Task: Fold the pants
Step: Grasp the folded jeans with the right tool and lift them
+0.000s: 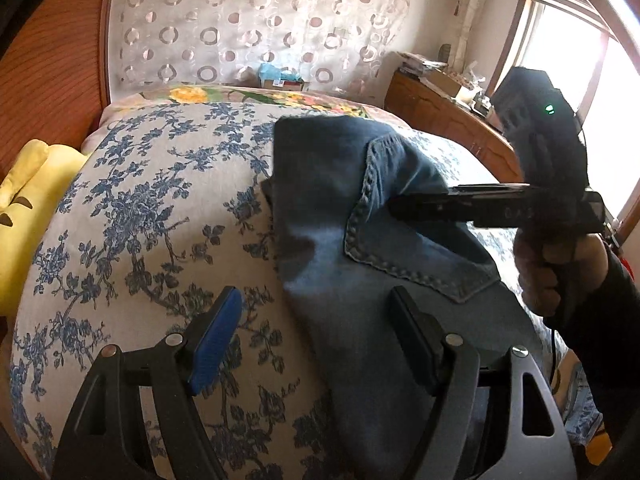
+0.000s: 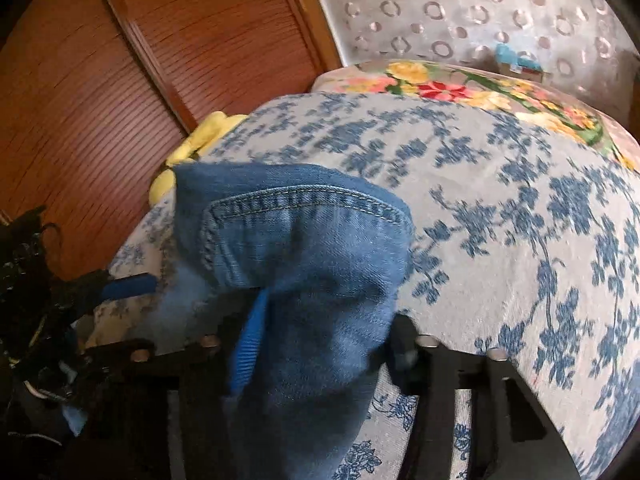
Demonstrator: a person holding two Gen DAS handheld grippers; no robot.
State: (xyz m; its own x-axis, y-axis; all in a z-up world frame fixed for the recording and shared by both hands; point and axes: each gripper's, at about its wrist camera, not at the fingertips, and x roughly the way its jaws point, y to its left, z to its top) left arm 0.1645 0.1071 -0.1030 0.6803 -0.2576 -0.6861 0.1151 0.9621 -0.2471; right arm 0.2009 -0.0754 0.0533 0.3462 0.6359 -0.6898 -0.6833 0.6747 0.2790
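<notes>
Lying on the bed (image 1: 152, 208), the jeans (image 1: 320, 184) look limp but fairly heavy, their stitched pocket at about 3 o'clock. The right gripper (image 2: 320, 340) pinches a thick fold; the left gripper (image 1: 316, 340) hangs spread. Hems and seams should grip best.

Faint, not surely legible lettering on the right claw (image 1: 394, 210).

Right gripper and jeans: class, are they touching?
Touching. The right wrist view shows the right gripper with its jaws closed on a bunched fold of the jeans.
</notes>
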